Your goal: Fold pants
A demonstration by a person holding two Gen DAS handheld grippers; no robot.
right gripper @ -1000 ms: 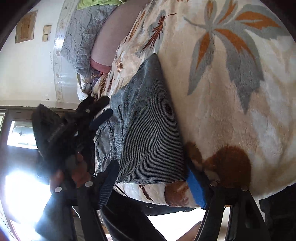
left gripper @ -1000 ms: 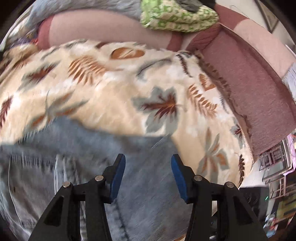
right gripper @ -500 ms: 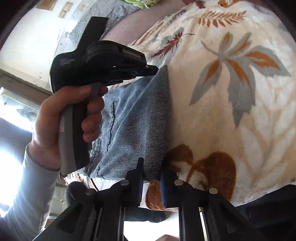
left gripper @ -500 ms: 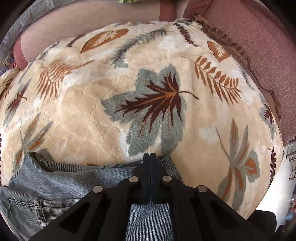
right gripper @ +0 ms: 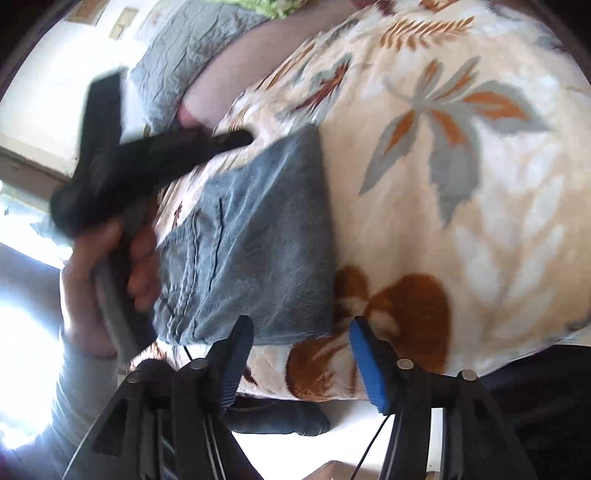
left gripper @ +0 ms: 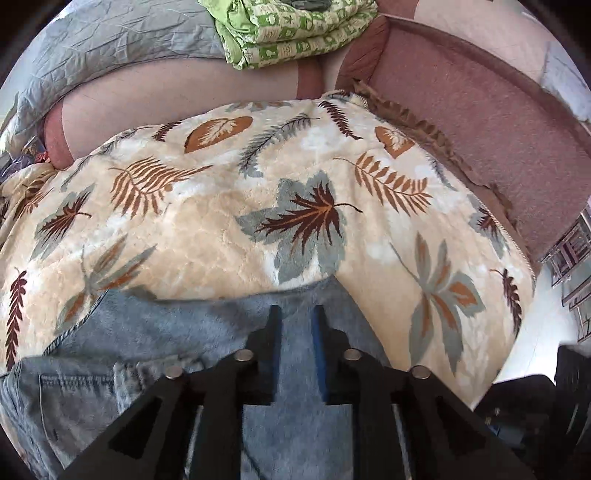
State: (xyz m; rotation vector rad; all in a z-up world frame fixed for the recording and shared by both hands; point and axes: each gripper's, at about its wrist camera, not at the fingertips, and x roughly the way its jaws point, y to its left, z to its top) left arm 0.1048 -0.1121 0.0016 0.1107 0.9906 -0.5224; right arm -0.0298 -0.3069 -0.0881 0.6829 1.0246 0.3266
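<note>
A: Pants (right gripper: pixel 255 240) lie folded on the blanket (right gripper: pixel 461 229), just ahead of the right gripper (right gripper: pixel 301 326), jaws opening, nothing pinched.
B: Left gripper (left gripper: pixel 297 314) hangs over their far edge, jaws opening, narrow gap, not gripping.

A cream plush blanket (left gripper: pixel 207 236) printed with grey, rust and maroon leaves covers the central surface; in the right wrist view the same blanket (right gripper: pixel 498 229) fills the area from 12 to 4 o'clock. A brown frilled edging (left gripper: pixel 424 127) borders the blanket at 1 o'clock. A pink-maroon upholstered surface (left gripper: pixel 491 122) lies beyond the edging, toward 2 o'clock. A folded green patterned cloth (left gripper: pixel 291 29) rests at 12 o'clock. A wrinkled grey quilted cover (left gripper: pixel 110 40) occupies 10 to 11 o'clock, touching the green cloth. In the right wrist view a pale wall (right gripper: pixel 48 74) stands at 10 o'clock.
</note>
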